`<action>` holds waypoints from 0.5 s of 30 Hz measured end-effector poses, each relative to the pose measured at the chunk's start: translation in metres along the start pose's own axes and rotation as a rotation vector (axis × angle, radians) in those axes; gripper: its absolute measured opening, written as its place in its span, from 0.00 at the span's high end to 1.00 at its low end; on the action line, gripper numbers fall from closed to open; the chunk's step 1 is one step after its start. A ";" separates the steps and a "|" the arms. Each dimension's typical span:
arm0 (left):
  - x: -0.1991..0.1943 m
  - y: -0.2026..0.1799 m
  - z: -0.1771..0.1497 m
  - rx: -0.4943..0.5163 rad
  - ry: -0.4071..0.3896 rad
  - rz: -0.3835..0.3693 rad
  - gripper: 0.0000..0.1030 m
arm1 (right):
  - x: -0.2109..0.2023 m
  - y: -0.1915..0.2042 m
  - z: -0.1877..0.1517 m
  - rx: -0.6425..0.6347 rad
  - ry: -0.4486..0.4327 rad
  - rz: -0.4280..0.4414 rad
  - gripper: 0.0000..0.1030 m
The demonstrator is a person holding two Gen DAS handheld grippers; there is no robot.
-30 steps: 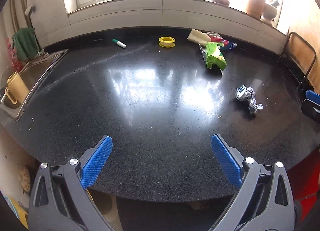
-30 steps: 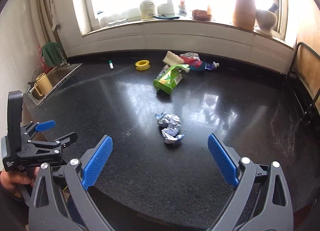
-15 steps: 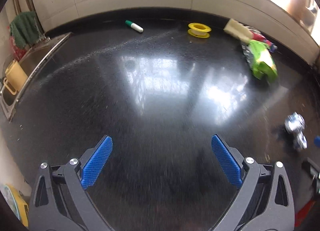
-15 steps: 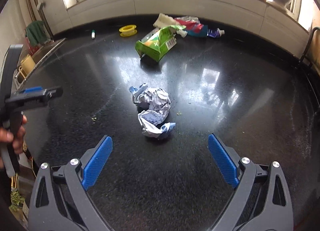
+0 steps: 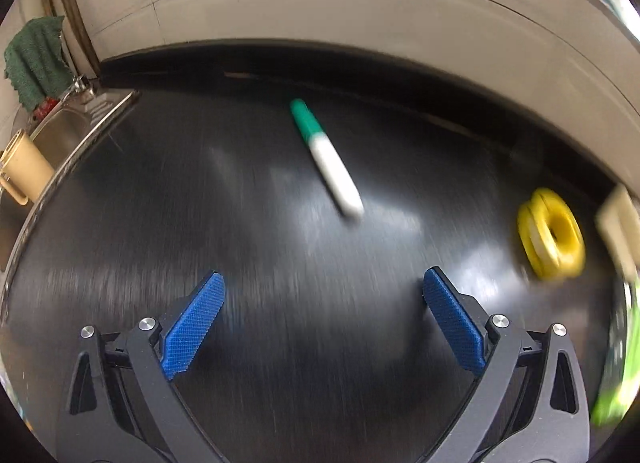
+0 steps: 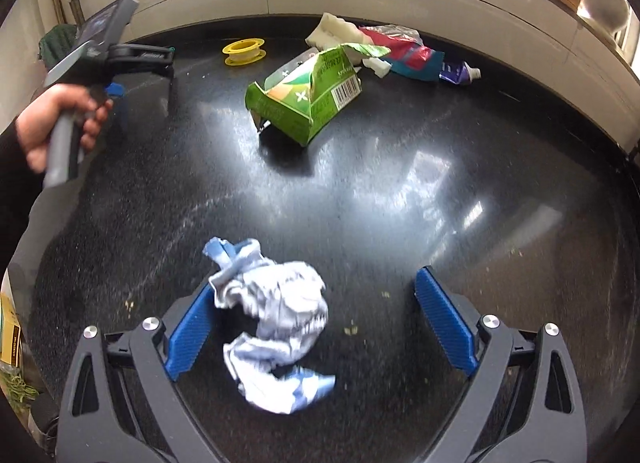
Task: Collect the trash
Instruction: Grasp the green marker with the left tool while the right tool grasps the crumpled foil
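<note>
A crumpled white and blue paper [image 6: 276, 327] lies on the black counter [image 6: 400, 191] between the wide-open fingers of my right gripper [image 6: 320, 327], close to the left finger. A torn green carton [image 6: 308, 99] lies further back, with a red wrapper [image 6: 412, 55], a white piece [image 6: 332, 31] and a tube [image 6: 460, 73] behind it. My left gripper [image 5: 324, 323] is open and empty above the counter, facing a green and white marker [image 5: 326, 155]. A yellow spool [image 5: 554, 233] lies to its right and also shows in the right wrist view [image 6: 244, 51].
A steel sink [image 5: 60, 135] with a beige mug [image 5: 24, 167] and a green cloth [image 5: 34, 59] sits at the left. A tiled wall [image 5: 360, 11] runs along the back. The left hand-held gripper [image 6: 116, 59] shows in the right wrist view.
The left gripper moved forward towards the marker and spool. The right gripper moved forward and down, so the crumpled paper now lies between its fingers.
</note>
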State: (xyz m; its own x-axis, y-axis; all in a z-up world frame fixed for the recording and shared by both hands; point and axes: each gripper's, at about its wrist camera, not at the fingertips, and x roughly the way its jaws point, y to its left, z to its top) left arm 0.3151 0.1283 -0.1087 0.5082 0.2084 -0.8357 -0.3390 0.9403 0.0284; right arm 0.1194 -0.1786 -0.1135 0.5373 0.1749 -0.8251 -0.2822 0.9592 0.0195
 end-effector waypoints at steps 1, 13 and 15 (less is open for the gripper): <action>0.009 0.000 0.012 -0.007 0.000 0.004 0.06 | 0.001 0.000 0.003 -0.004 -0.003 0.003 0.19; 0.018 -0.010 0.045 0.050 -0.045 0.041 0.88 | -0.005 0.008 0.006 -0.026 -0.025 0.029 0.72; 0.014 -0.013 0.039 0.073 -0.050 0.037 0.88 | -0.007 0.008 0.006 -0.016 -0.011 0.042 0.73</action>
State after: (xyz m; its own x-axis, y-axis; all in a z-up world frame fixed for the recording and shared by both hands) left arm 0.3576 0.1300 -0.0994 0.5357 0.2550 -0.8050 -0.3007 0.9484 0.1003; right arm 0.1181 -0.1708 -0.1047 0.5334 0.2178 -0.8173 -0.3176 0.9472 0.0451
